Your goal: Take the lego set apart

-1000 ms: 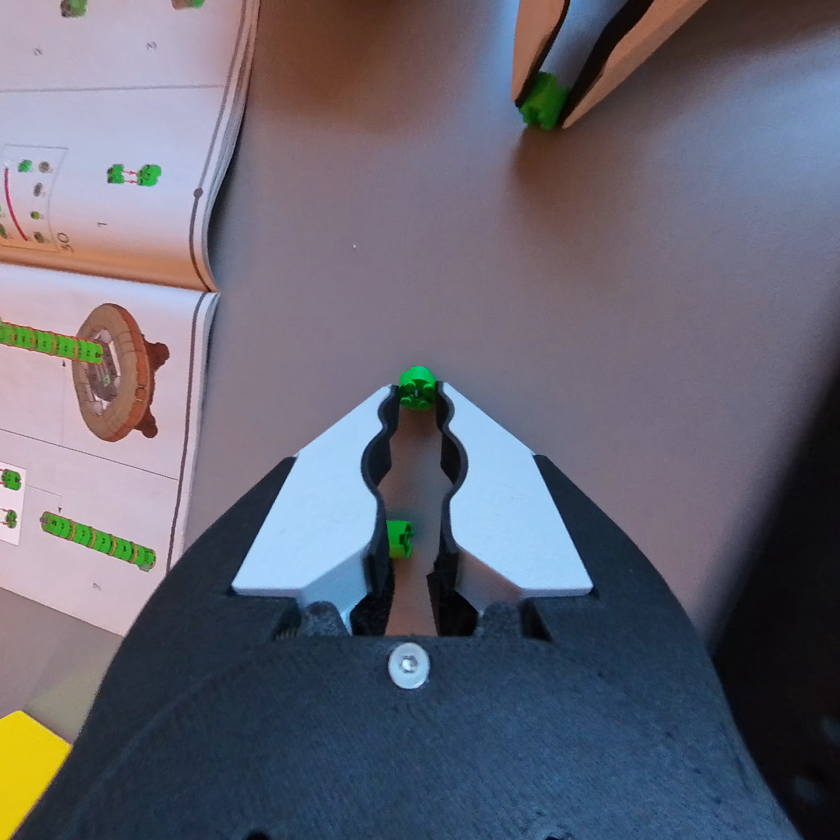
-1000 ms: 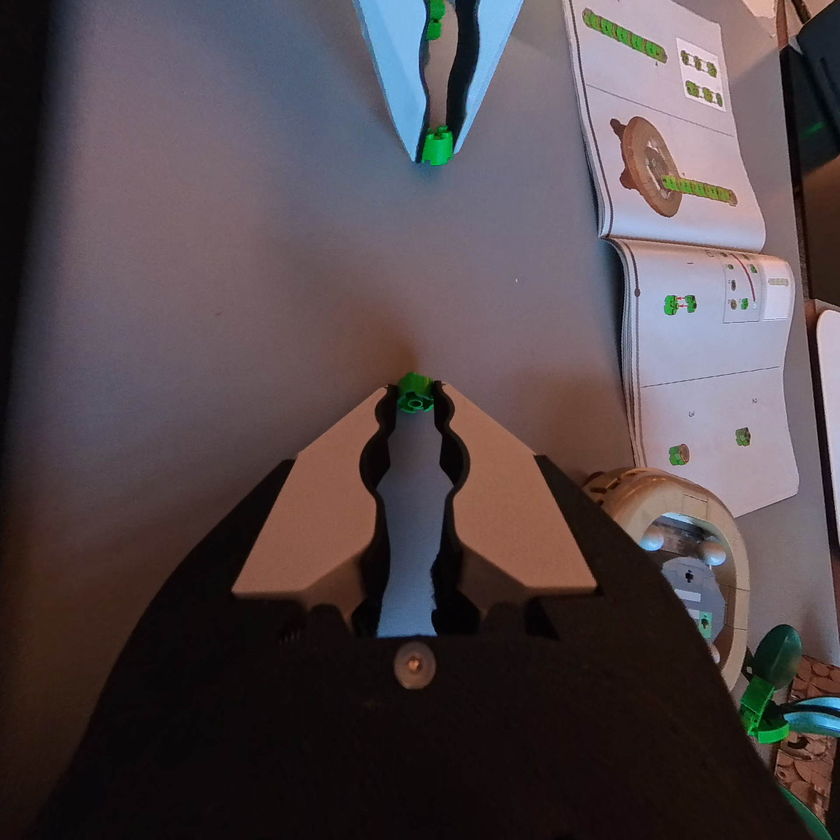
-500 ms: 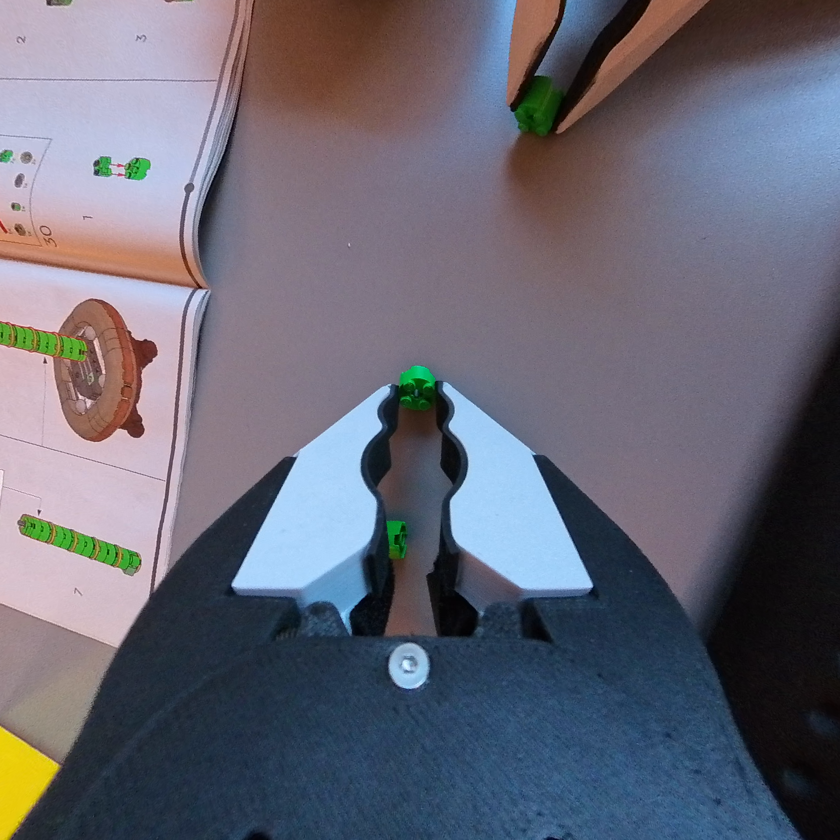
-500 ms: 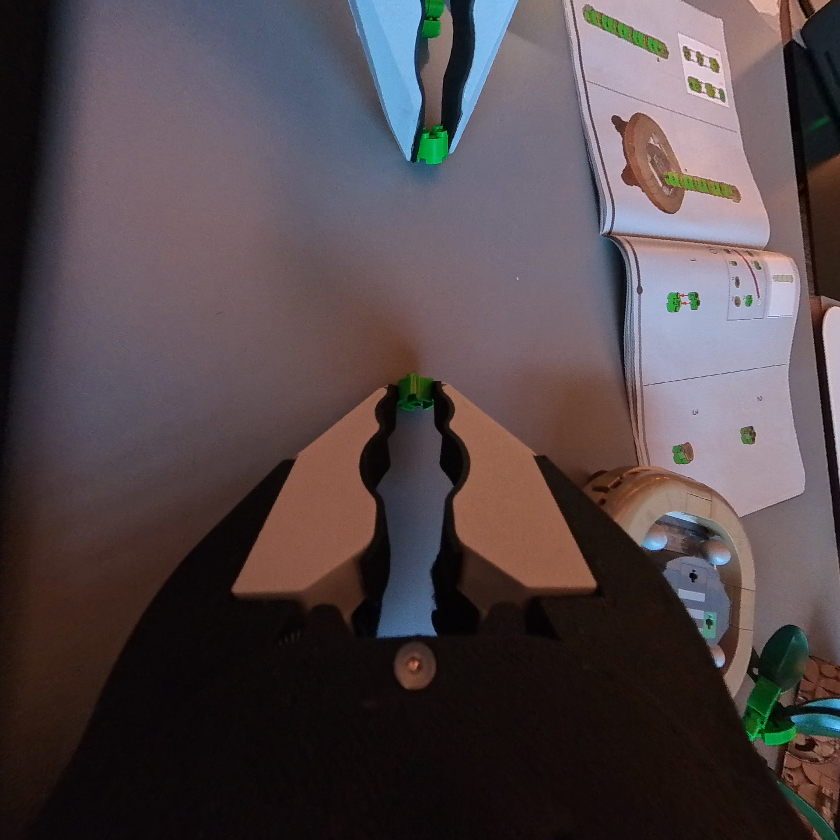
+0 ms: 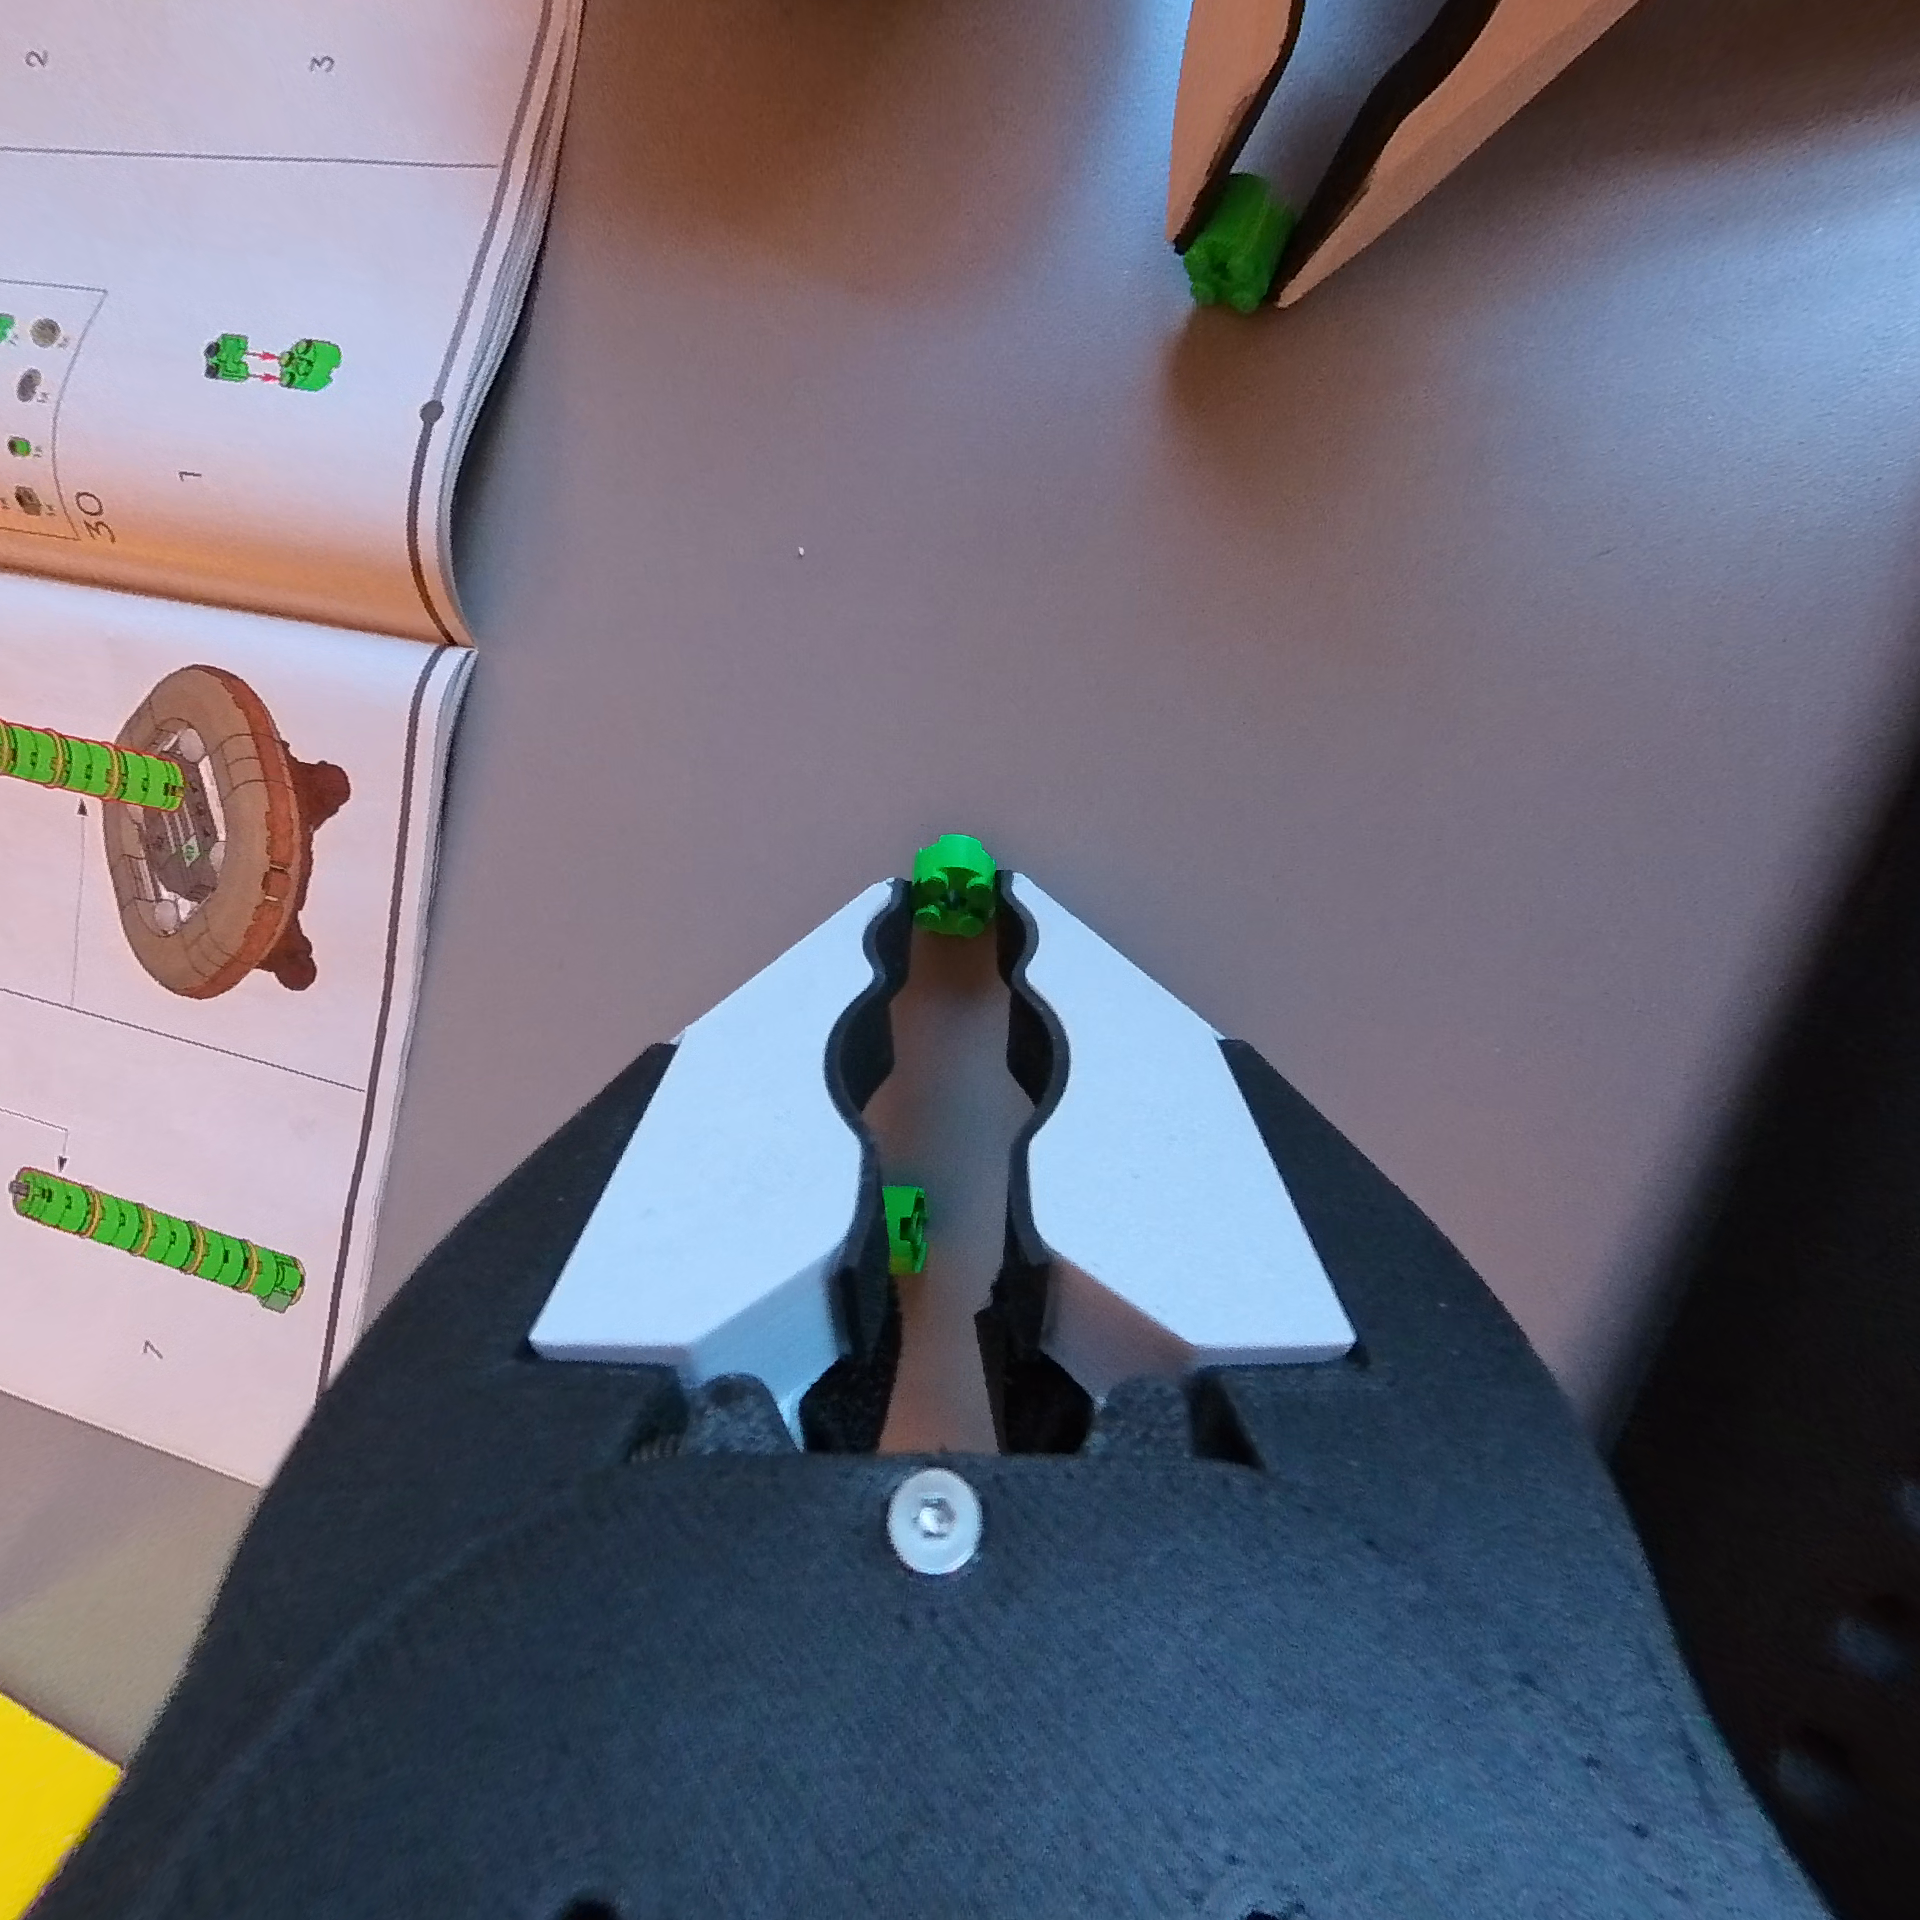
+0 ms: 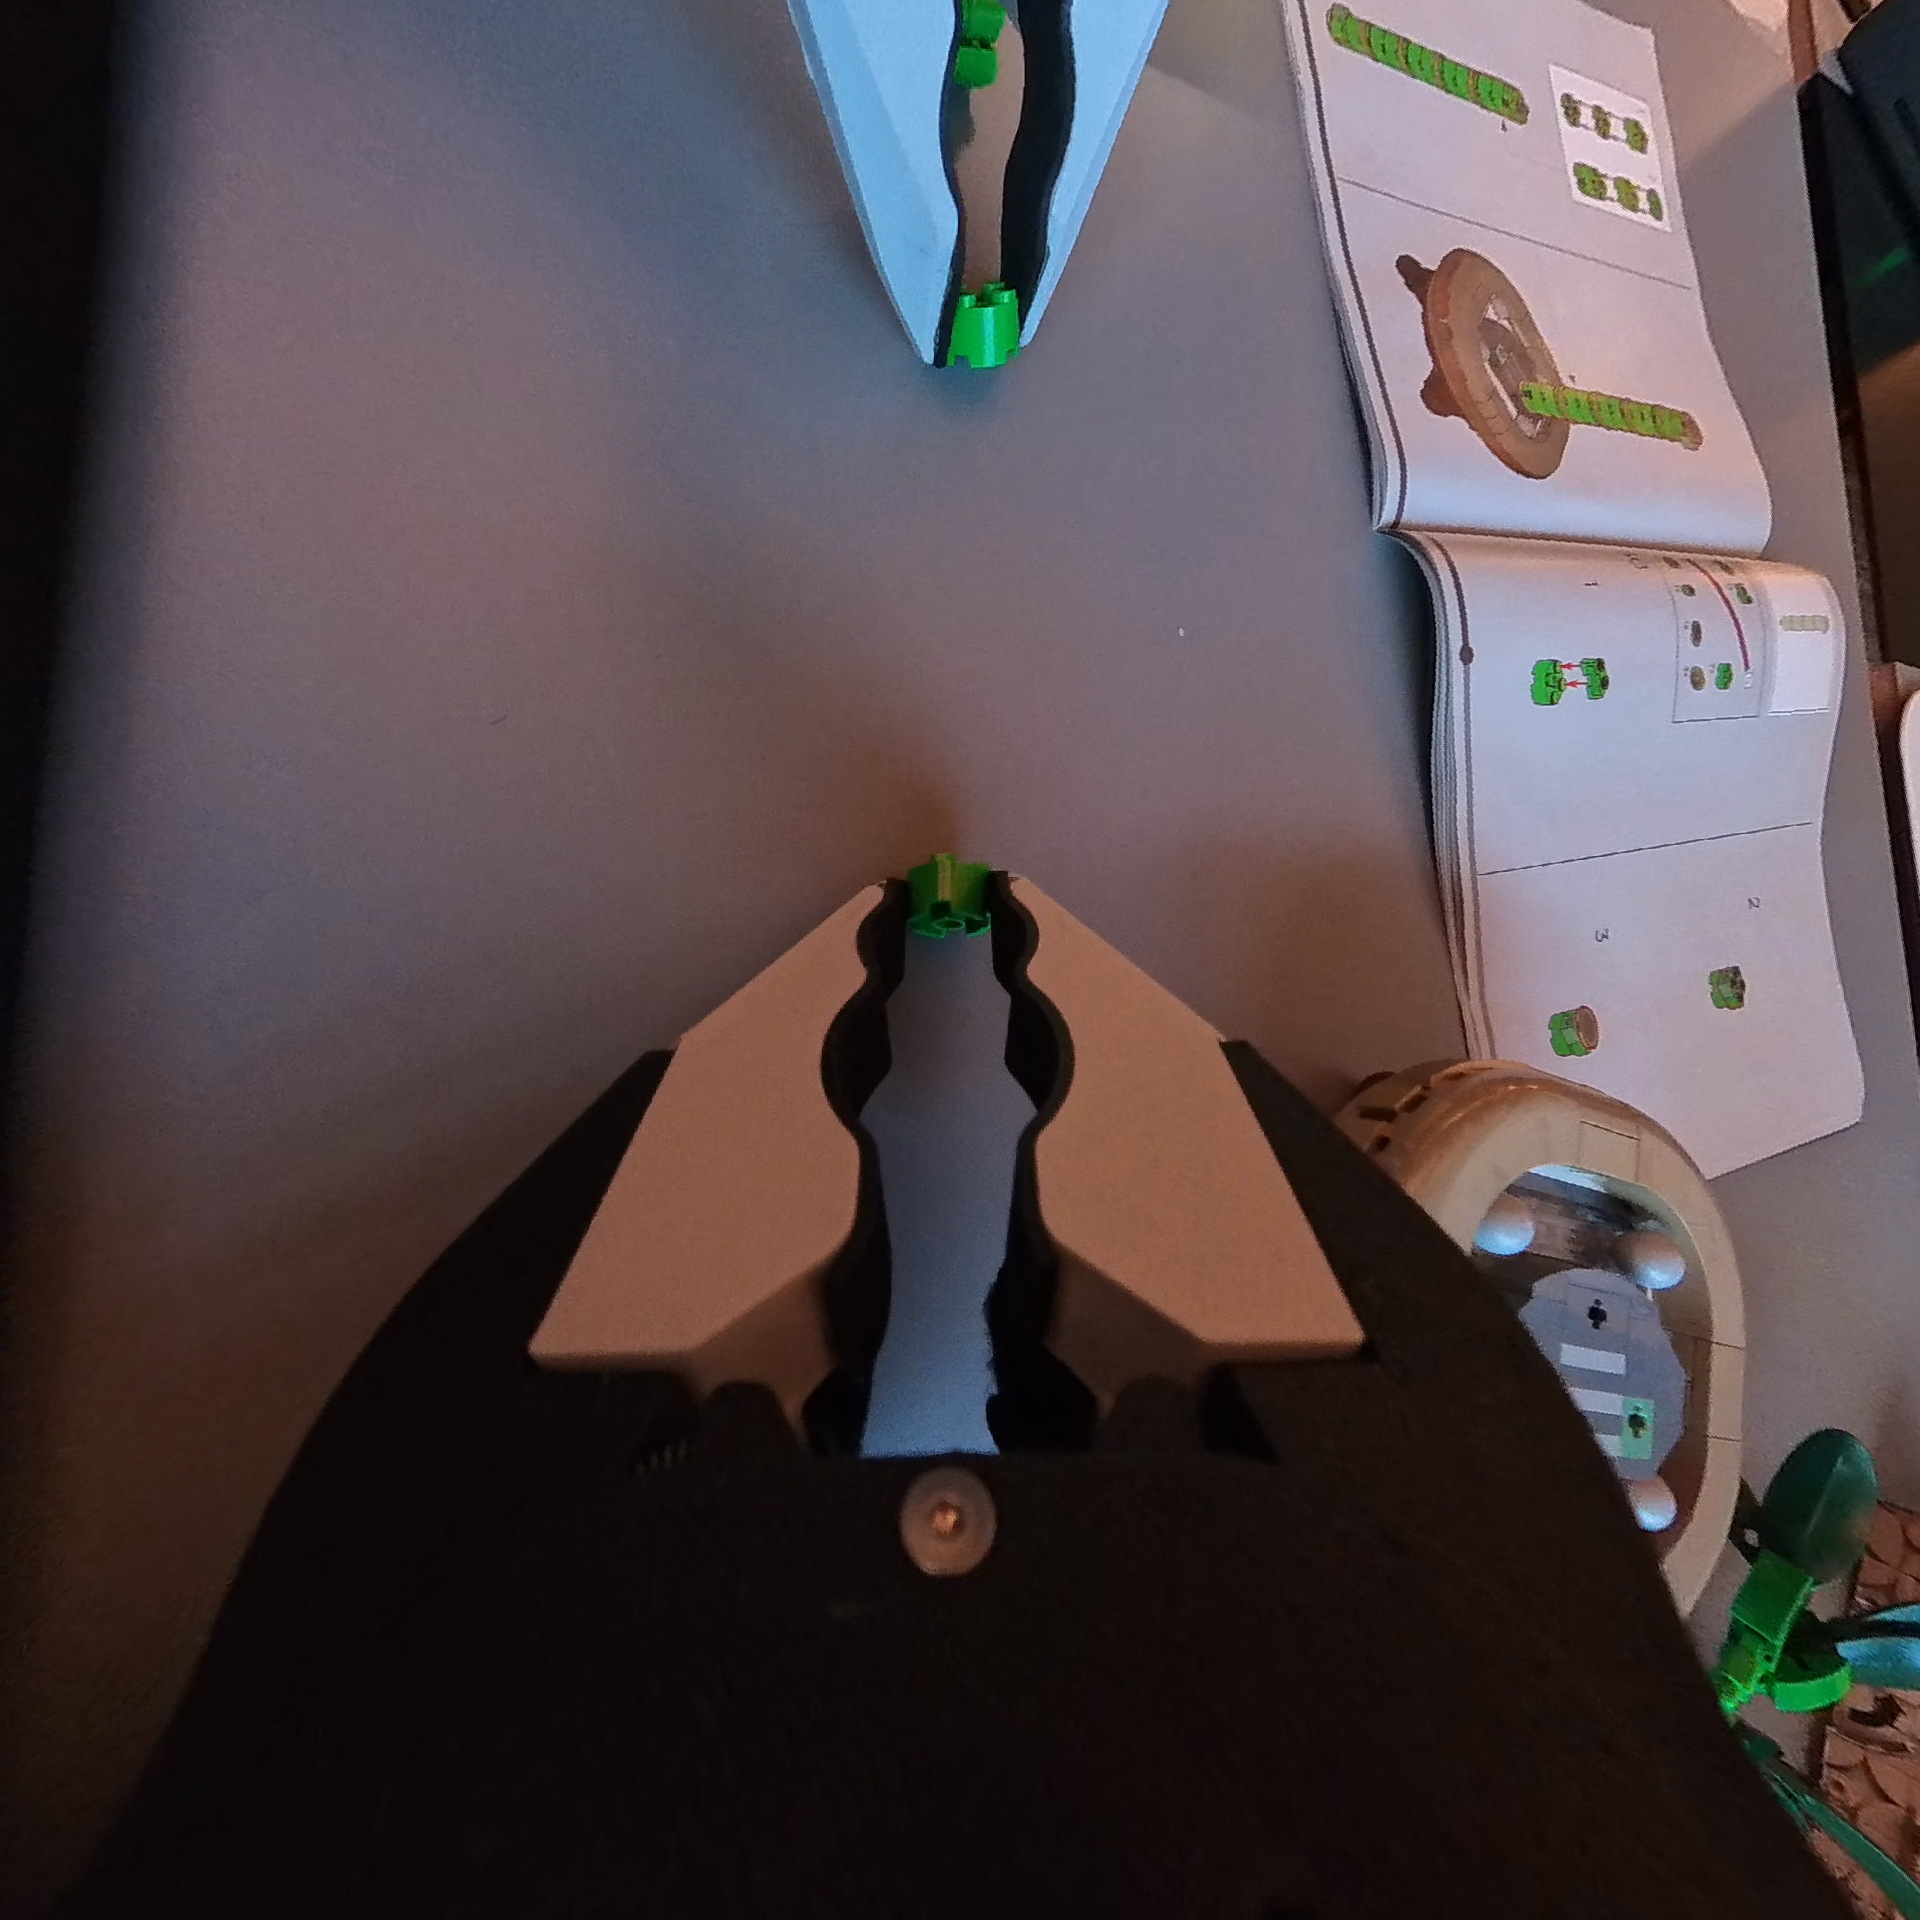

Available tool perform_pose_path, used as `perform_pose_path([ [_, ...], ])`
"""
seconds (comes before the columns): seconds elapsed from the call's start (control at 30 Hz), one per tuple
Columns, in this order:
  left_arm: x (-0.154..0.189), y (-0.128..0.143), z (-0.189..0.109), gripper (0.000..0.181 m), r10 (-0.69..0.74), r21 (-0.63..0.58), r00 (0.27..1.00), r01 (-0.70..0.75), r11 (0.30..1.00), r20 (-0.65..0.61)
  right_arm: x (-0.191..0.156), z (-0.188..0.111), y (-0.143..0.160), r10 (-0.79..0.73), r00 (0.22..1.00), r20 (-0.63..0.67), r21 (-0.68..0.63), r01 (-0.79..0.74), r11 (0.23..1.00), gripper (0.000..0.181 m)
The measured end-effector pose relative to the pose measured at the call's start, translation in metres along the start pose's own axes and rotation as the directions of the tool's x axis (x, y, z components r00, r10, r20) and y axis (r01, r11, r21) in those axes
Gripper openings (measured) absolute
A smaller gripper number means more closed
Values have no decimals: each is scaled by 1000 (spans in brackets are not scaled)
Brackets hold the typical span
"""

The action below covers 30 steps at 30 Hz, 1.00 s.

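My left gripper (image 5: pixel 953 883) is shut on a small round green lego brick (image 5: pixel 951 902) at its fingertips, over the grey table. A second small green piece (image 5: pixel 904 1229) sits further back against the inner side of its left finger. My right gripper (image 6: pixel 945 896) is shut on another small green brick (image 6: pixel 943 906). The two grippers face each other, well apart. The right gripper shows at the top right of the left wrist view (image 5: pixel 1236 249). The left gripper shows at the top of the right wrist view (image 6: pixel 982 332).
An open instruction booklet (image 5: pixel 208 520) lies left of the left gripper; it also shows in the right wrist view (image 6: pixel 1621 748). A tan round lego ring (image 6: pixel 1538 1132) and green plant pieces (image 6: pixel 1787 1600) lie near the right gripper. A yellow object (image 5: pixel 42 1808) is at the lower left. There is about 12 cm between the tips of the two grippers.
Both grippers stay shut on their green bricks. The views have only drifted slightly against the booklet; the distance between the grippers is about the same.
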<state>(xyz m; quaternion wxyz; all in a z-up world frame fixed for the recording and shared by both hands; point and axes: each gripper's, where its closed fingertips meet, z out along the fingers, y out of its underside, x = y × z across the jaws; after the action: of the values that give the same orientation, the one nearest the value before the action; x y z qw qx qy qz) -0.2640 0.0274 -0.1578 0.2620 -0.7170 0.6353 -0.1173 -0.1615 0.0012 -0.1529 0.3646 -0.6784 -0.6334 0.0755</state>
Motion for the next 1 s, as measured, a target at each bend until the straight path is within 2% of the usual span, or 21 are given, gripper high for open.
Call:
perform_pose_path([
  [0.63, 0, 0, 0, 14, -14, 2, 1000, 14, 1000, -7, 1, 1, 1, 22, 1000, 2, 2, -22, 1000, 15],
  [0.83, -4, 0, 0, 14, 54, -22, 997, -53, 998, 53, 1, 1, 1, 18, 1000, 0, 1, -18, 1000, 15],
  [1.0, -3, -18, -7, 14, 92, 61, 992, -98, 993, 90, 1, 1, 1, 16, 1000, -1, 0, -16, 1000, 15],
])
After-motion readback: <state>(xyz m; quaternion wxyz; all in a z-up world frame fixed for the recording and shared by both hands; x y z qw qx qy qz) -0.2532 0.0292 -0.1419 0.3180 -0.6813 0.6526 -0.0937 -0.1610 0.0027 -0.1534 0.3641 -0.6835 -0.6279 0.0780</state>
